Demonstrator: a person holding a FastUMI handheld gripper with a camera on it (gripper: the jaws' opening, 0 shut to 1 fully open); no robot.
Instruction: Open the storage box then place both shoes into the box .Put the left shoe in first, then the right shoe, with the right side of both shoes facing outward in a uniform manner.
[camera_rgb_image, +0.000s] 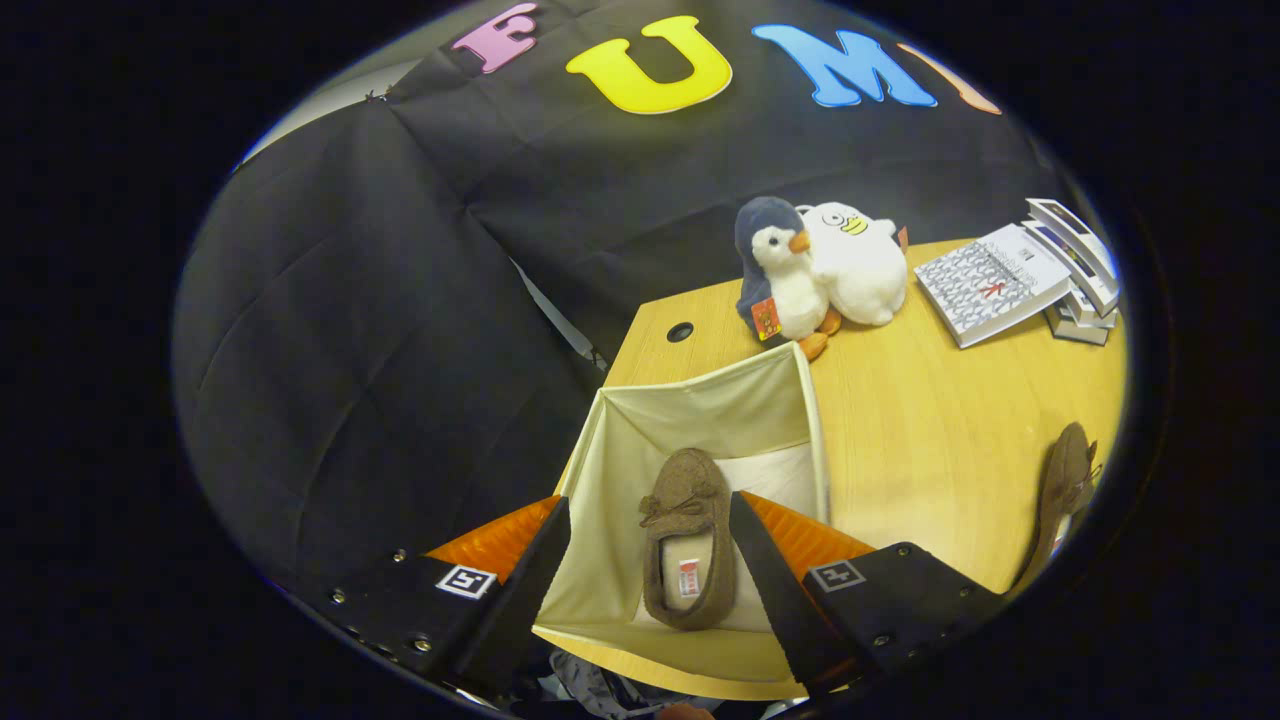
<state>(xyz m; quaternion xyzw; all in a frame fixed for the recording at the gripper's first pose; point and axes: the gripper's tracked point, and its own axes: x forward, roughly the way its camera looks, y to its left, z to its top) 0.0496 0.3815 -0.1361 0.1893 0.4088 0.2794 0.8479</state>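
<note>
We held the jaws of our black gripper (650, 560) wide apart and empty over the open cream fabric storage box (700, 410). One brown suede slipper (688, 540) lay inside it, between the fingers. The second brown slipper (1062, 490) lay well apart on the wooden worktop (930, 430), with two plush penguins (815, 270) beyond the box.

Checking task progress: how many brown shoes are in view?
2. One brown shoe lies inside the open storage box, between the open gripper fingers; the other shoe sits on the table beside the box.
</note>
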